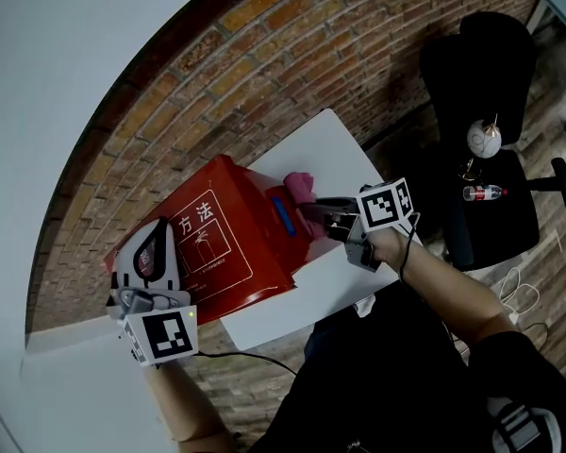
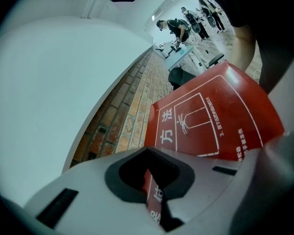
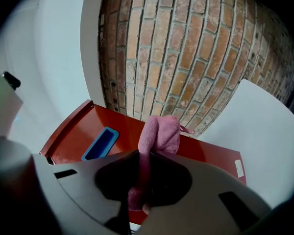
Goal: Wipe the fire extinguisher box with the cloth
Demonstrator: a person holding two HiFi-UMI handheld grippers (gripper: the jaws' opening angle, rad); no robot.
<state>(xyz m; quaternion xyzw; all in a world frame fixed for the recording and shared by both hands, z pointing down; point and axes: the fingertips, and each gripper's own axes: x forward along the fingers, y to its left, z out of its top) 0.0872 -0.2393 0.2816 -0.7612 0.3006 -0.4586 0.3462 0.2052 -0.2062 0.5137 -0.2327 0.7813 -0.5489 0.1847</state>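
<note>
The left gripper [image 1: 151,253] gripped the near left edge of the fire extinguisher box [image 1: 236,225], jaws shut on it, angled downward. At the box's opposite side, the right gripper [image 1: 321,215] pointed level, jaws clamping the cloth [image 1: 300,185].

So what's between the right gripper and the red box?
The pink cloth, clamped by the right gripper, bunches out toward the red box; the right gripper view shows it.
</note>
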